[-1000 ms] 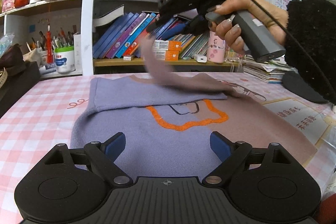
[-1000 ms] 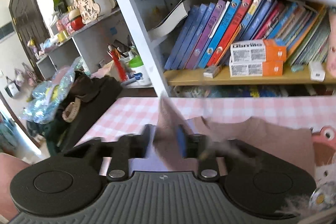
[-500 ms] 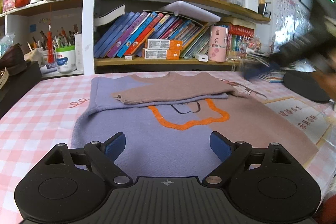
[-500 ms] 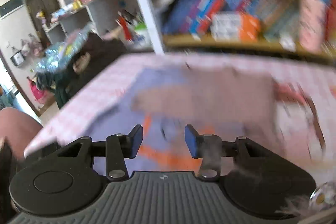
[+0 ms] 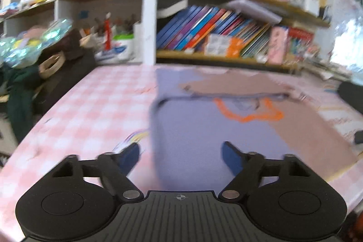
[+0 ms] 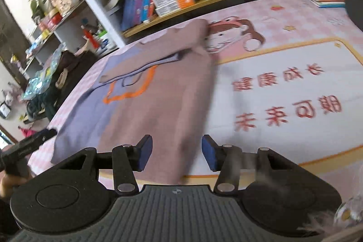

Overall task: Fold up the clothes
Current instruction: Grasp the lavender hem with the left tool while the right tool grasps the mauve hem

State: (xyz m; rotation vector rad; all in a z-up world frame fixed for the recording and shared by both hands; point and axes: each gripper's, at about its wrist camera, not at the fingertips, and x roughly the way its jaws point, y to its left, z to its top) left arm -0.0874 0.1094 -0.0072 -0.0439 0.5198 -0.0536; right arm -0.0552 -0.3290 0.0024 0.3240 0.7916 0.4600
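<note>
**Right wrist view: both hands at the sweater's near hem, nothing gripped yet**

We see the sweater [image 6: 158,92] lying flat on the checked desk [image 6: 295,74], purple on its left half, brown on its right, with 1 brown sleeve [image 6: 158,51] folded across the chest above the orange outline. The right gripper [image 6: 174,151] hovers over the brown near corner with its fingers spread and nothing between them; the cloth lies beneath, not pinched. From the left wrist view, the left gripper [image 5: 180,154] straddles the sweater's purple left edge; its fingers have just been closing but stand apart, with the edge between them and no pad pressing on it.

We judge the next step to be lifting the hem toward the collar. What could go wrong:

- 1 hand grips before the other, so the hem rises skewed and the fold lands crooked.
- The fingers catch only the top layer, letting the back layer drag.
- A hasty lift flicks the folded sleeve loose.
- The left fingers close on the desk covering beside the edge.
</note>
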